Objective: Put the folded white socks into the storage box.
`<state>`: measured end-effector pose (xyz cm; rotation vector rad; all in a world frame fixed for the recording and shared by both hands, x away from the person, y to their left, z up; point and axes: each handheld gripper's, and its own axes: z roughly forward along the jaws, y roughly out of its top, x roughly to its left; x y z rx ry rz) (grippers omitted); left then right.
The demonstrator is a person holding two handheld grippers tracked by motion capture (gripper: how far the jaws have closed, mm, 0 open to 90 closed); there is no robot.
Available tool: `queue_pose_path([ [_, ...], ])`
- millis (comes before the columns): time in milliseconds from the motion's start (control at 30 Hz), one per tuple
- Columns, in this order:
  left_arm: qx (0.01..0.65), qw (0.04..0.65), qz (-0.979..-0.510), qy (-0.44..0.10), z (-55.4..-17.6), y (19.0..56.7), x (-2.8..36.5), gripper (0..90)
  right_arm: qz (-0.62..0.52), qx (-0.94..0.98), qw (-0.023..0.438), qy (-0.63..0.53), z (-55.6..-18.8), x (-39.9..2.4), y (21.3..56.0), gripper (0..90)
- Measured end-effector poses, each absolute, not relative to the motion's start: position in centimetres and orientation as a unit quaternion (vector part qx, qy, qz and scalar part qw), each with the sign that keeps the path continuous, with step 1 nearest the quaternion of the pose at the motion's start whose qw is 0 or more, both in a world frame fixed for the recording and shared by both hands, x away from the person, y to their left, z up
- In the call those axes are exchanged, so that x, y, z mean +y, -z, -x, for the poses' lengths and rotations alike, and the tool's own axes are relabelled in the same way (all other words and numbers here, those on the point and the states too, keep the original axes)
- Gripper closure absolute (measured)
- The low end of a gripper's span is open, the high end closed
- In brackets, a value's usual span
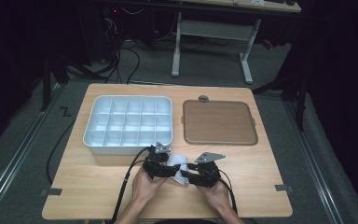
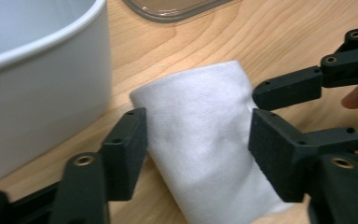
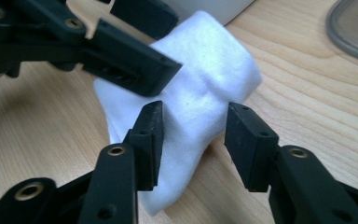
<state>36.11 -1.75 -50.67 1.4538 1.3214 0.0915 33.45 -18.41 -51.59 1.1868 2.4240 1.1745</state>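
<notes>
A pale wooden table (image 1: 98,186) is standing on grey carpet (image 1: 18,154); beyond its far edge a white-legged desk (image 1: 214,32) is sitting in dim light, cables (image 1: 121,56) trailing beside it.

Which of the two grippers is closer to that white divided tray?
The left gripper: it sits just in front of the white tray's near wall. The right gripper is farther off, across the white cloth.

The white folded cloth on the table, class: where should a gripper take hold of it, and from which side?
Probably across its narrow width at mid-length, coming down from above. The white cloth lies flat as a long folded band on the table, so the two long edges give pads something to pinch. The left gripper already straddles it that way, jaws open on either side; the right gripper does likewise.
</notes>
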Motion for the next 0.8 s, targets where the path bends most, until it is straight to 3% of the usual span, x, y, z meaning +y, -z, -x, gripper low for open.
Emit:
queue_pose_path([
  [367, 0.580, 0.569, -0.583, -0.026, -36.2, 49.5, -0.9, 26.7, -0.402, 0.805, 0.100, -0.425, -32.2, -19.5, 50.4, 55.4],
  [800, 0.603, 0.543, -0.583, -0.037, -37.0, 50.8, -1.1, 24.6, -0.453, 0.782, 0.145, -0.404, -32.6, -24.3, 50.3, 55.7],
])
